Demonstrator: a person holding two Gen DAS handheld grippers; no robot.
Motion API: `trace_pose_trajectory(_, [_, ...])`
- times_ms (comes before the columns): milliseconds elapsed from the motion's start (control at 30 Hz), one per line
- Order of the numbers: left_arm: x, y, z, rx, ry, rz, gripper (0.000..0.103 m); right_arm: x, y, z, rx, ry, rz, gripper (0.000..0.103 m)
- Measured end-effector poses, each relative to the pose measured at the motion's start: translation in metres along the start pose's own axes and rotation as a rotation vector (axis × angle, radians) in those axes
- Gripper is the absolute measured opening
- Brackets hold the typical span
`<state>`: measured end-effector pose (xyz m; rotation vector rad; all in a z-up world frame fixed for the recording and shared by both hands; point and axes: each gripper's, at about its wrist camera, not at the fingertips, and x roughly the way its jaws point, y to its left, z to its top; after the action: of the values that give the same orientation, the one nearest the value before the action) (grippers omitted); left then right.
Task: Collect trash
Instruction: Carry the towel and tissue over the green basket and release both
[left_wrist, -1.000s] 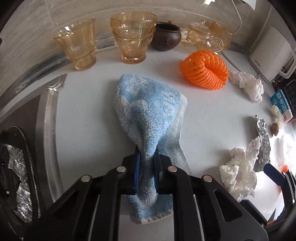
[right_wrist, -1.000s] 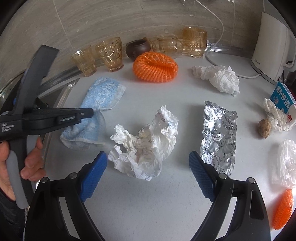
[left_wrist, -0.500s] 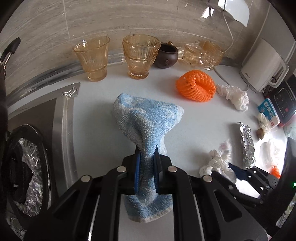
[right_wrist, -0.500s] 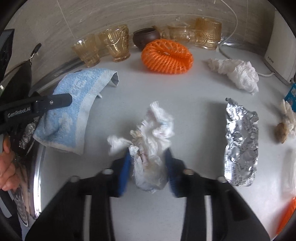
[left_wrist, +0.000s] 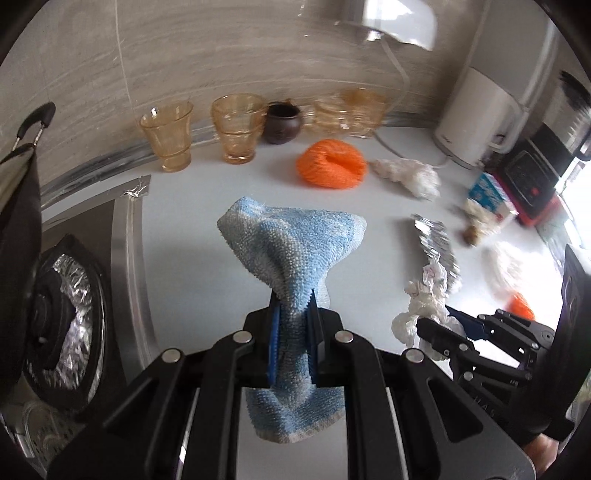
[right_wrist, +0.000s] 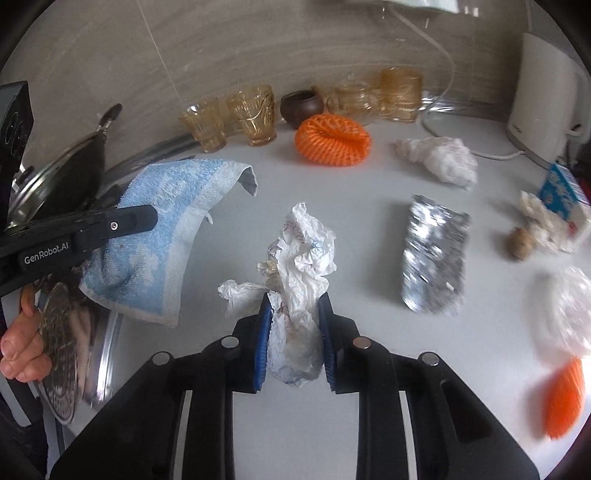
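**Crumpled paper in the right gripper, blue towel in the left**

The crumpled white paper (right_wrist: 299, 280) sits between the blue pads of the right gripper (right_wrist: 293, 343). The jaws are closing on it, and both pads already press its lower part, so the wad is squeezed narrow there. Its upper part stands out above the fingertips, over the white counter (right_wrist: 332, 424); whether its bottom touches the counter cannot be told.

To the right of the paper lies a flat piece of silver foil (right_wrist: 434, 254) on the counter, apart from it. Farther back there is another white paper wad (right_wrist: 439, 158) and an orange net ring (right_wrist: 332, 138), and behind them a row of amber glasses (right_wrist: 253, 114) and a small brown pot (right_wrist: 301, 107) along the wall. A white kettle (right_wrist: 543, 118) stands at the far right.

On the left, the left gripper (left_wrist: 291, 336) is fully closed on a blue towel (left_wrist: 295, 240). The cloth is pinched in the middle and hangs above the counter, with one end spreading past the fingertips and the other falling below the pads. A hand (right_wrist: 22, 339) holds this gripper at the edge, near a stove burner lined with foil (left_wrist: 62, 325).
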<state>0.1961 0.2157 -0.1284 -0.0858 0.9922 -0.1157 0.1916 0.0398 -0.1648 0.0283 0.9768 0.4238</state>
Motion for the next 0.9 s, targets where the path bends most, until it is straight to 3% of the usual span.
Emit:
trace_pose_trajectory(300, [-0.057,-0.075,-0.064,0.137,0.016,-0.127,0.012,-0.093,-0.035,-0.072,0.049,-0.044,-0.055,0.025])
trace_pose_trajectory(600, [-0.082,-0.166,-0.149,0.324,0.128,-0.295,0.012,-0.176,-0.082,-0.164,0.129,-0.057,-0.150,0.025])
trace_pose_trajectory(900, [-0.078,-0.242,-0.224,0.418,0.222,-0.326,0.012,-0.209,-0.112,-0.240,0.164,-0.005,-0.167,0.026])
